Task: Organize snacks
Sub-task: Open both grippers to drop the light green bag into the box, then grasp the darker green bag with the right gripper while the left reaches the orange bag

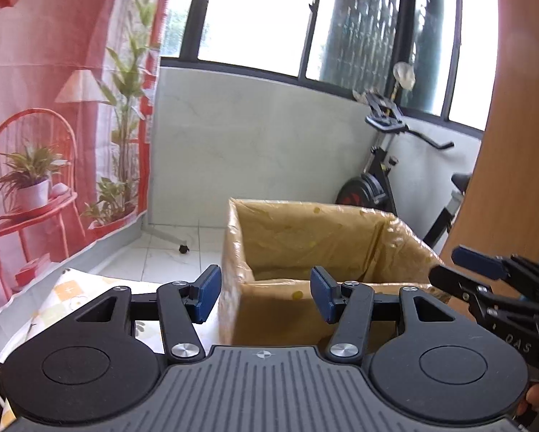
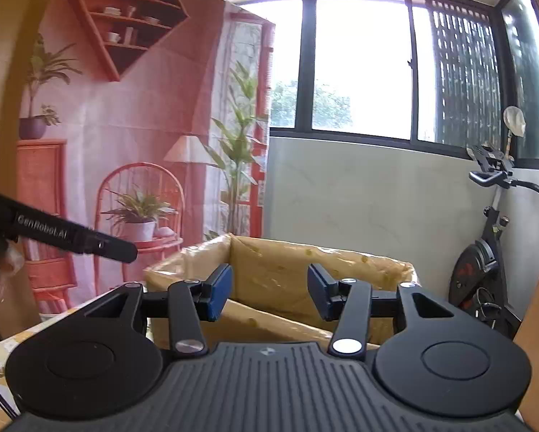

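Observation:
A brown cardboard box [image 1: 280,309] with taped, plastic-covered walls stands open on the table just ahead of both grippers; it also fills the middle of the right wrist view [image 2: 269,270]. My left gripper [image 1: 266,295] is open with nothing between its blue pads, level with the box's near left corner. My right gripper [image 2: 269,295] is open and empty too, facing the box rim. The right gripper [image 1: 485,270] shows at the right edge of the left wrist view. No snack is visible in either view, and the box's floor is hidden.
A patterned tablecloth [image 1: 64,298] covers the table to the left of the box. A printed red backdrop [image 1: 53,126] hangs on the left. An exercise bike [image 1: 384,165] stands behind the box. A wooden panel [image 1: 514,144] rises on the right.

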{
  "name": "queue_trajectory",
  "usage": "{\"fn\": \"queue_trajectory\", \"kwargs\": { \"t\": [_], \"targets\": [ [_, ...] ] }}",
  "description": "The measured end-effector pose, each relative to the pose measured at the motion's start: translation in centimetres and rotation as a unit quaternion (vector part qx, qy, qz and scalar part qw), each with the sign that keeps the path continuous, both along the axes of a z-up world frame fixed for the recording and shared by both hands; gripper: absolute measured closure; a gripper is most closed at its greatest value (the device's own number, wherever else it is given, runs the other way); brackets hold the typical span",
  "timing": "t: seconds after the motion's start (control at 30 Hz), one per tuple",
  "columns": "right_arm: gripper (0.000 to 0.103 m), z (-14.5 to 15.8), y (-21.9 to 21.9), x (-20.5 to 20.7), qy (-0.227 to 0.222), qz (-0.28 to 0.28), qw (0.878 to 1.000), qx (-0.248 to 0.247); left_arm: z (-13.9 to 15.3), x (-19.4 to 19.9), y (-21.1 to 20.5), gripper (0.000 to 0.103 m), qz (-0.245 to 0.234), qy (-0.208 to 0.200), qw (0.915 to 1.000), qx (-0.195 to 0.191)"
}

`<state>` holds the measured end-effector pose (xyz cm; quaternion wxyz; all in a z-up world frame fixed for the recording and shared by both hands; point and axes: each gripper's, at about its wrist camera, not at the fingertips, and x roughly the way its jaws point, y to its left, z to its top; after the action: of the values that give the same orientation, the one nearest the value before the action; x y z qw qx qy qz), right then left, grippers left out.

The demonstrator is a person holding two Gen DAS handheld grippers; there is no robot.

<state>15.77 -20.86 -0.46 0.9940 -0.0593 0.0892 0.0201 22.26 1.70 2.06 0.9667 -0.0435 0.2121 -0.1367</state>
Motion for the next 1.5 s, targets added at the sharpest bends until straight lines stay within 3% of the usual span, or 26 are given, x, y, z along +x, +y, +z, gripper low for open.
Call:
{"fn": "queue_trajectory", "kwargs": {
  "t": [0.23,0.53,0.77,1.0,1.17,1.3,1.5],
  "targets": [
    [0.052,0.1,1.7,-3.2,-0.022,-0.005,1.000,0.014,0.6,-3.0,2.0,0.041,0.006,0.007,0.9999,-0.012],
    [0.052,-3.8,1.8,-8.0,-0.001,-0.053,0.995,0.085,-4.9,-8.0,3.7,0.039,0.043,0.046,0.9980,-0.008],
    [0.052,-8.1,3.3,-9.7,0.042,-0.079,0.993,0.077,-8.9,-10.2,4.7,0.039,0.084,0.083,0.9925,-0.031],
    [0.052,-12.2,3.6,-10.7,0.082,-0.101,0.988,0.088,-12.0,-10.2,4.2,0.039,0.100,0.127,0.9862,-0.037],
    [0.052,-12.4,3.4,-10.4,0.089,-0.112,0.986,0.088,-13.1,-10.3,4.0,0.031,0.096,0.146,0.9835,-0.047],
    [0.052,-12.7,3.4,-10.2,0.095,-0.124,0.984,0.091,-13.7,-10.2,4.4,0.030,0.089,0.158,0.9803,-0.078],
    [0.052,-13.2,3.2,-10.2,0.100,-0.126,0.982,0.098,-14.6,-9.0,3.4,0.029,0.079,0.170,0.9789,-0.080]
  ]
}}
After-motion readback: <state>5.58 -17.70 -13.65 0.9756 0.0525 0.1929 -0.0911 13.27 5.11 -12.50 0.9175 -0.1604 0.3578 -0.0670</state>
